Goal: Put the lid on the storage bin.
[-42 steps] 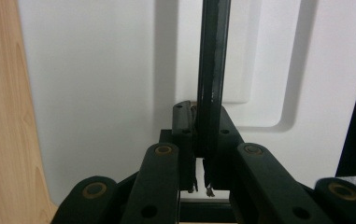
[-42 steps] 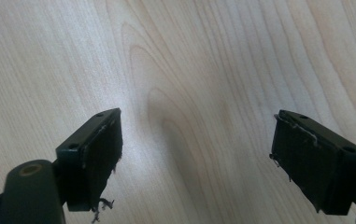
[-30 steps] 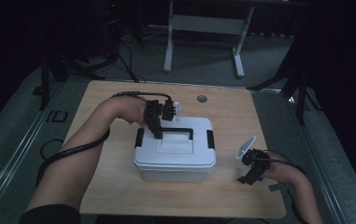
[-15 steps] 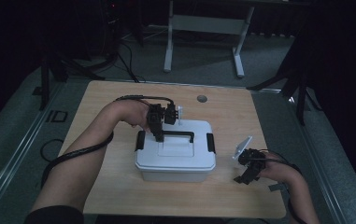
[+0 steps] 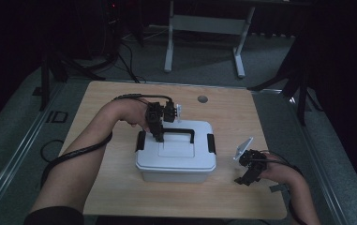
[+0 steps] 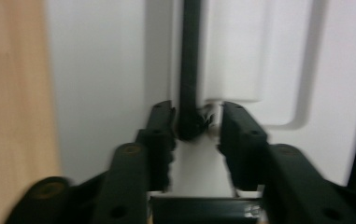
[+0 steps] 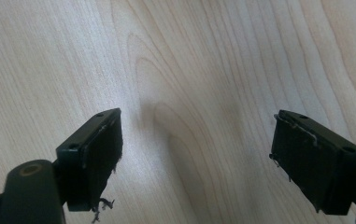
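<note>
White plastic box (image 5: 176, 157) mid-table (image 5: 120, 197), lid on, black clips at both ends, thin black handle (image 5: 180, 132) lying flat across the top, left gripper (image 5: 158, 136) just been opening, jaws loose around the handle's end, right gripper (image 5: 247, 174) spread wide over bare wood, nothing held

Right gripper (image 7: 196, 154) hovering over bare light wooden table (image 7: 199, 60), jaws spread wide, nothing between them. Frayed threads hanging off the pad (image 7: 103, 151) at left. Soft shadow on the grain between the jaws.
</note>
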Available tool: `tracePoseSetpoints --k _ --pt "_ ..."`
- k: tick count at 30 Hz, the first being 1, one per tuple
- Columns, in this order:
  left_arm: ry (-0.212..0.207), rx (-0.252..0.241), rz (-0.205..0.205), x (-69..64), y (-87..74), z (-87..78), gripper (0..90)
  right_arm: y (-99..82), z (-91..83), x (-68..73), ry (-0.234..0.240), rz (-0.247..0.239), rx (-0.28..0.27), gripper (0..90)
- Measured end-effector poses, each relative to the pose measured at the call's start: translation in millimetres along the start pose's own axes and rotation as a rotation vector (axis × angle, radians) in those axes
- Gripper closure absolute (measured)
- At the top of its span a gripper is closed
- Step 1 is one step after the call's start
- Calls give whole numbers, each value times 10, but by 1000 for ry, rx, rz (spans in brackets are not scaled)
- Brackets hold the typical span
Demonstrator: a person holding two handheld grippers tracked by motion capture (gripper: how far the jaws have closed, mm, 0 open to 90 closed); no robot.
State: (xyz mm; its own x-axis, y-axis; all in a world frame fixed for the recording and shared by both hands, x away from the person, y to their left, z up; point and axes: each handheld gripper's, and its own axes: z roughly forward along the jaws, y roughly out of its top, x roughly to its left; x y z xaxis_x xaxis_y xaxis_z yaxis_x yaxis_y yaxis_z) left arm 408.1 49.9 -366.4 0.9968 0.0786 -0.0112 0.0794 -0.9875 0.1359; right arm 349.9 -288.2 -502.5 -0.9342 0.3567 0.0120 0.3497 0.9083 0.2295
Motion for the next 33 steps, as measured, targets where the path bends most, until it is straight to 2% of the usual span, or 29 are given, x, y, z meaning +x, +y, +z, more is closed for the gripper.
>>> tracePoseSetpoints --k 1,2,6,8,10,11,17,18,21,24,28,30,33 --pt "17 -31 -34 16 -42 -24 453 -2 0 -4 -2 -1 0 162" --pt "24 -41 -51 24 -63 -29 303 -3 -3 -6 -2 -2 -3 162" --pt "45 -91 -75 42 -146 -66 131 11 -7 0 -3 1 -2 162" --pt "53 -120 -76 30 -184 -77 115 19 -12 2 -4 0 -5 162" --pt "64 -146 -77 19 -227 -90 46 24 -17 -2 -4 1 -11 162" --pt "68 -180 -80 12 -280 -100 32 25 -18 -4 -5 2 -10 162" --pt "84 -202 -88 -11 -444 -85 24 29 -7 -1 -5 3 -7 161" --pt "72 -214 -99 -16 -499 -78 24 31 -8 0 -7 4 -6 161" --pt "90 -222 -102 -30 -599 -80 24 37 -13 -4 -9 9 -11 161" --pt "100 -255 -119 -50 -738 -91 24 39 -16 -4 -10 11 -13 162" --pt "112 -258 -130 -79 -883 -78 24 41 -21 -6 -14 12 -13 161" --pt "119 -257 -132 -87 -907 -73 24 44 -25 -8 -14 11 -15 162" --pt "121 -273 -139 -129 -1048 -51 24 59 -39 -11 -19 8 -17 162"
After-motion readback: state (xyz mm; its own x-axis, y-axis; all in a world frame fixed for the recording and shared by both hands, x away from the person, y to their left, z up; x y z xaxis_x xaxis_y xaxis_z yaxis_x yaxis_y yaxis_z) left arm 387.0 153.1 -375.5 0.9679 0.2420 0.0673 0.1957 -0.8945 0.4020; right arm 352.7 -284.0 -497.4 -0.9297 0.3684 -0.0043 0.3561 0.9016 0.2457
